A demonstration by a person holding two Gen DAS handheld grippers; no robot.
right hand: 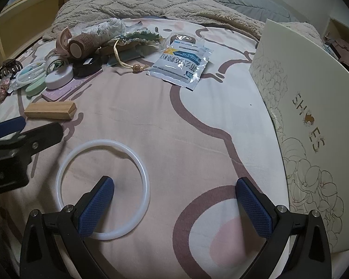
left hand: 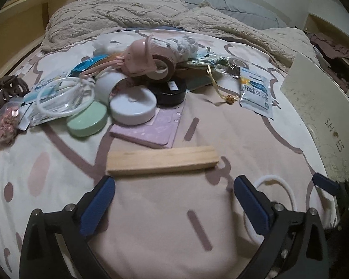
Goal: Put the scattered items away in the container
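Left tool (left hand: 173,191) spread wide with nothing between its blue pads, pale wooden block (left hand: 161,160) on the bed just ahead, right tool (right hand: 174,194) also spread, left pad inside white plastic ring (right hand: 102,187), cream shoe box (right hand: 309,125) at right.

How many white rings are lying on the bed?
2. One white ring lies alone on the bedspread, around one finger of the right tool. Another ring rests in the clutter beside the green tin. Others may be buried in that pile.
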